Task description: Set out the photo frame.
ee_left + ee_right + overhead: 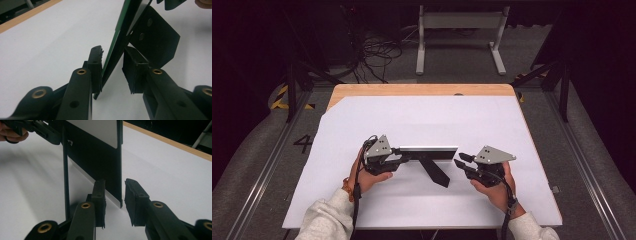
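From above, a standing photo frame [428, 151] sits mid-sheet between the left gripper [404, 159] and right gripper [460, 160]. Left gripper view: narrow jaws straddle its edge, one pad touching. Right gripper view: jaws gape beside the frame's edge; close squarely.

The high view looks forward and down from above the person's side onto the white-covered wooden counter [427, 120]. Each gripper view sits low and close behind its own jaws, facing inward. All three share the upright black framed panel [428, 151] [125, 32] [95, 152] between them.
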`<state>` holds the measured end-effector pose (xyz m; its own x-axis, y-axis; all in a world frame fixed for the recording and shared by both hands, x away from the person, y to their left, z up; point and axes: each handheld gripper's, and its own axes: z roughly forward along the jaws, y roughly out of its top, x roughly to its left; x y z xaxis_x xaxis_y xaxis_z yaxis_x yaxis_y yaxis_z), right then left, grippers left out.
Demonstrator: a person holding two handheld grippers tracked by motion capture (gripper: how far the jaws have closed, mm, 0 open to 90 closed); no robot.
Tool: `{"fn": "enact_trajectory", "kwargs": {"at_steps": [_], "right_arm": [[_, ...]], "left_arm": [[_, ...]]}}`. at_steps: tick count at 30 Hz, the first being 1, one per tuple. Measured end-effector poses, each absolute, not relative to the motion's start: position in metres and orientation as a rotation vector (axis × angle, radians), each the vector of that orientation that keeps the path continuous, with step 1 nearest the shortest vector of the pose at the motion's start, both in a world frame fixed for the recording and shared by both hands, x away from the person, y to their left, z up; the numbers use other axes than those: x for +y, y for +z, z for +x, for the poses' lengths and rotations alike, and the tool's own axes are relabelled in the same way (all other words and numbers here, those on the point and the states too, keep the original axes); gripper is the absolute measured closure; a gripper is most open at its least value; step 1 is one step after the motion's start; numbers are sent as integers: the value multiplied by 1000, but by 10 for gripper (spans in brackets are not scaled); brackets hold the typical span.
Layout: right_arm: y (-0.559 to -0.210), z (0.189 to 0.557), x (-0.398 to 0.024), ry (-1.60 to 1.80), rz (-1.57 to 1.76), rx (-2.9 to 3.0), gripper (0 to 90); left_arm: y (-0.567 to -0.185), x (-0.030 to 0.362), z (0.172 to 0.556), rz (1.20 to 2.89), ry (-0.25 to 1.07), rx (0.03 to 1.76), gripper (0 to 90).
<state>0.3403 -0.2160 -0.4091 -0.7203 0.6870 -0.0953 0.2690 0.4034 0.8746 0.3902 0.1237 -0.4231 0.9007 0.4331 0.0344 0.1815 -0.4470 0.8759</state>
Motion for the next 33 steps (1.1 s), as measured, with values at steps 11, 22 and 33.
{"fn": "enact_trajectory", "kwargs": {"at_steps": [11,22,33], "right_arm": [[-411,346,-208,1268,840,2206,789],[-413,353,-206,1262,862,2193,830],[-416,359,-203,1267,881,2185,820]], "left_arm": [[-423,124,390,2047,312,436,699],[-422,125,387,2058,318,423,720],[-422,128,384,2062,312,419,742]]}}
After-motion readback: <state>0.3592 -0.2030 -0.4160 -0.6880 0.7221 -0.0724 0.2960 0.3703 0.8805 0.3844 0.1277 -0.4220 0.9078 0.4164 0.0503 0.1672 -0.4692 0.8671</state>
